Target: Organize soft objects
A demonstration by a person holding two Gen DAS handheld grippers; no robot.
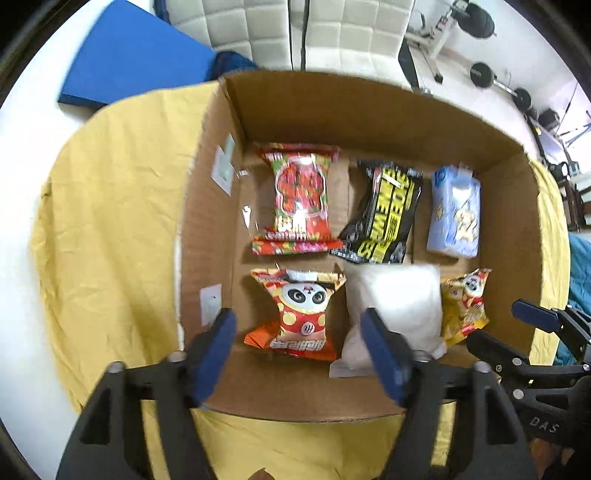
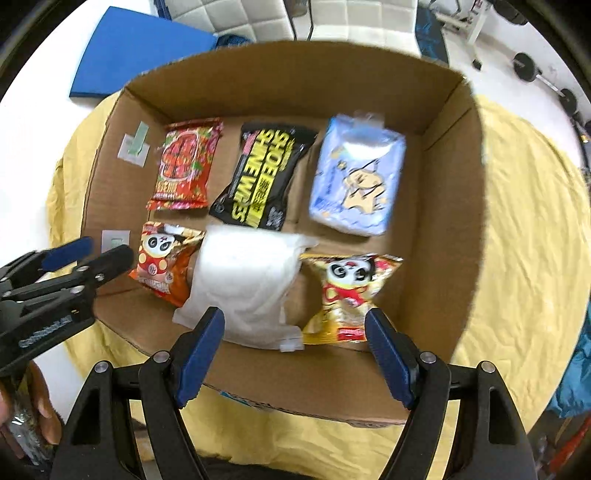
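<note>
A white worktop (image 1: 22, 229) carries a crumpled yellow cloth (image 1: 110, 229); behind it stand a flat blue foam pad (image 1: 133, 55), cream quilted chair backs (image 1: 280, 29) and, far right on the floor, black barbell weights (image 1: 484, 74). On the cloth sits an open brown cardboard box (image 2: 443, 206) holding six soft packs in two rows. Back row, left to right: a red strawberry-print snack bag (image 2: 184, 164), a black-and-yellow shoe-wipes pack (image 2: 264, 177), a pale blue tissue pack (image 2: 356, 181). Front row: an orange panda snack bag (image 2: 162, 260), a white plastic-wrapped pad (image 2: 247, 280) touching it and overlapping the wipes pack's near edge, and a yellow panda snack bag (image 2: 349, 295). The left hand-held gripper (image 1: 299, 354) hovers over the box's near left edge, fingers spread apart and empty. The right hand-held gripper (image 2: 295, 354) hangs over the near wall, likewise spread and empty.
</note>
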